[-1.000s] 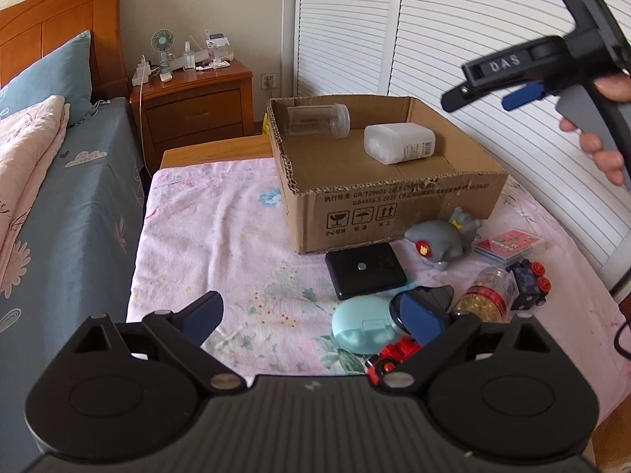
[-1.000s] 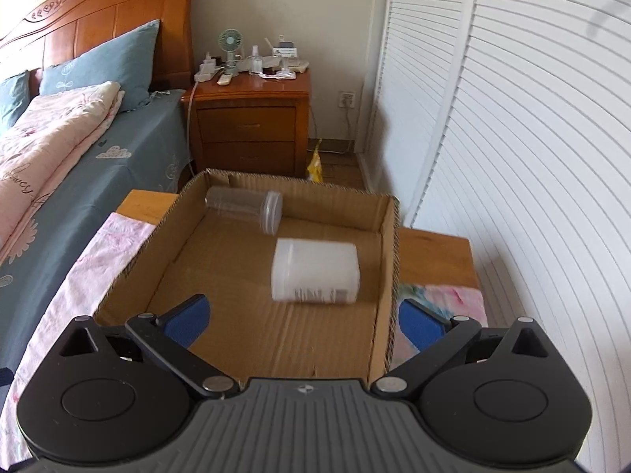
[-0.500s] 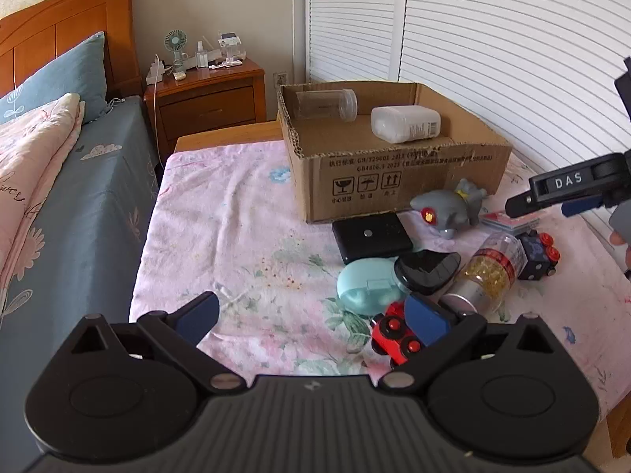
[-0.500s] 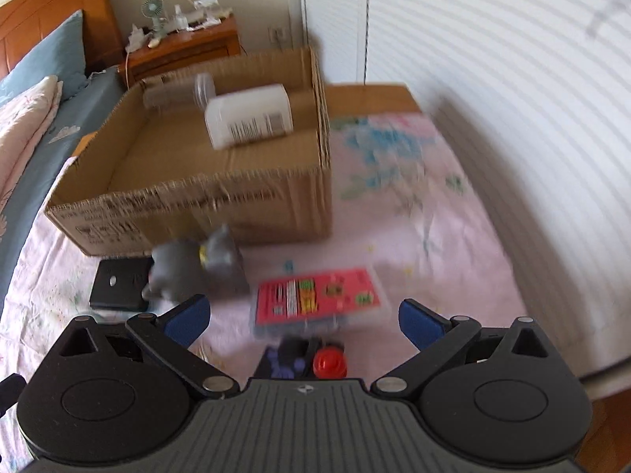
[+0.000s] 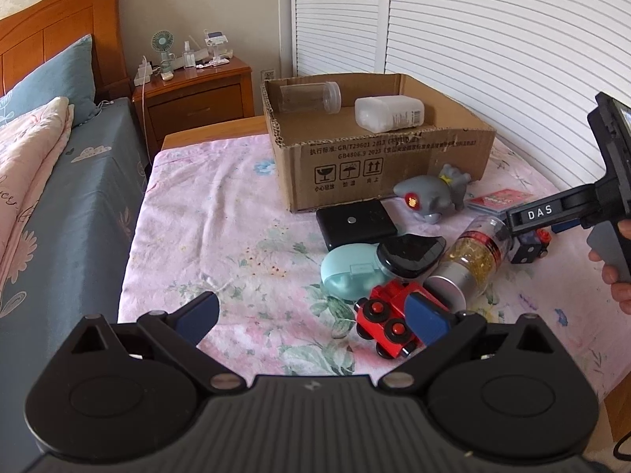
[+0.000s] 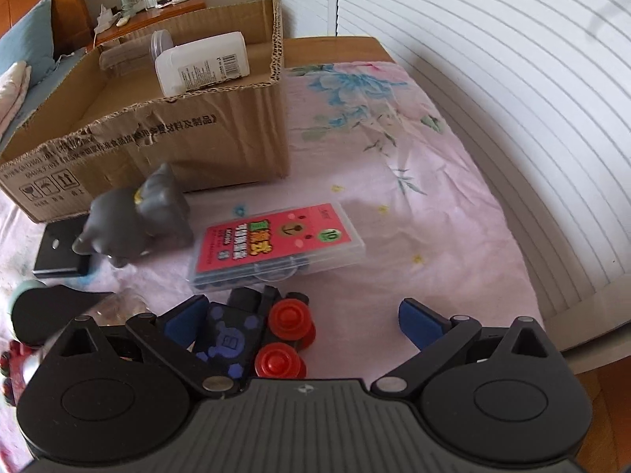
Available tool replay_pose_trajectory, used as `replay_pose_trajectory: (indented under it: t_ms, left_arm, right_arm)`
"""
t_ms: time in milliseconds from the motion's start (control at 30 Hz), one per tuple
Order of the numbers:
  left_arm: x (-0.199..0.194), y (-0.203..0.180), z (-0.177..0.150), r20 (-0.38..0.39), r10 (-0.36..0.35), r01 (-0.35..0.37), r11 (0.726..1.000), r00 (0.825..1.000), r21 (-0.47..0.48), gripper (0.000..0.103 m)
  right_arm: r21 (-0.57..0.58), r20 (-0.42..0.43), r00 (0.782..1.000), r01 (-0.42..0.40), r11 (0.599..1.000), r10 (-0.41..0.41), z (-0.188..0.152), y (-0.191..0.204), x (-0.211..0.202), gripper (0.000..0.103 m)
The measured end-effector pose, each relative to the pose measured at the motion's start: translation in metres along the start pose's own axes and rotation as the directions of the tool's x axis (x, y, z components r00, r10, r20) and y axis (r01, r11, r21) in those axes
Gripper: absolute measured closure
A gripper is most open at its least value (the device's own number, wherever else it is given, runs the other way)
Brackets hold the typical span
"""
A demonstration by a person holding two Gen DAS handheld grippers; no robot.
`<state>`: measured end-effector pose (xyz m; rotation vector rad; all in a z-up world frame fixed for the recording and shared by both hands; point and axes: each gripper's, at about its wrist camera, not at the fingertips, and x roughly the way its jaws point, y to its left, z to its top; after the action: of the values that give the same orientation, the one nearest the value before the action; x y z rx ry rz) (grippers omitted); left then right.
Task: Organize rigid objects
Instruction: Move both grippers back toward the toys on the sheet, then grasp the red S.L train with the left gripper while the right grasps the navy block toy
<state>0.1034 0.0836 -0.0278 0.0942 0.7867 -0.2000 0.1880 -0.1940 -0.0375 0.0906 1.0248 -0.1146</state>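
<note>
The right gripper (image 6: pixel 301 317) has swung down from over the brown cardboard box (image 6: pixel 221 134) to the dark blue toy train (image 6: pixel 240 335), fingers apart, empty. The left gripper (image 5: pixel 311 309) hovers with fingers apart, so the next pick is likely starting.

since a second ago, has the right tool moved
Yes. The right tool has come back from over the cardboard box and now hovers open near the dark toy train.

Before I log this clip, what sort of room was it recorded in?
Most likely a home bedroom: a wooden headboard with a blue pillow, a nightstand carrying a small fan, and a louvered closet door behind the cardboard box.
</note>
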Motion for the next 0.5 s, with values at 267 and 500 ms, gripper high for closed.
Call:
replay_pose_trajectory:
  t_ms: [267,500]
  left_arm:
    - [0.013,-0.011,-0.004,-0.035,-0.047,0.051,0.994,0.998,0.101,0.003]
    - [0.031,-0.027,-0.010,-0.057,-0.123,0.133,0.967,0.991,0.218,0.004]
  right_arm:
    - [-0.072,0.021,1.000,0.009,0.997,-0.008,-0.012,-0.015,-0.006,0.000]
    - [-0.074,0.042,0.999,0.008,0.997,-0.005,-0.015,-0.014,-0.010,0.000]
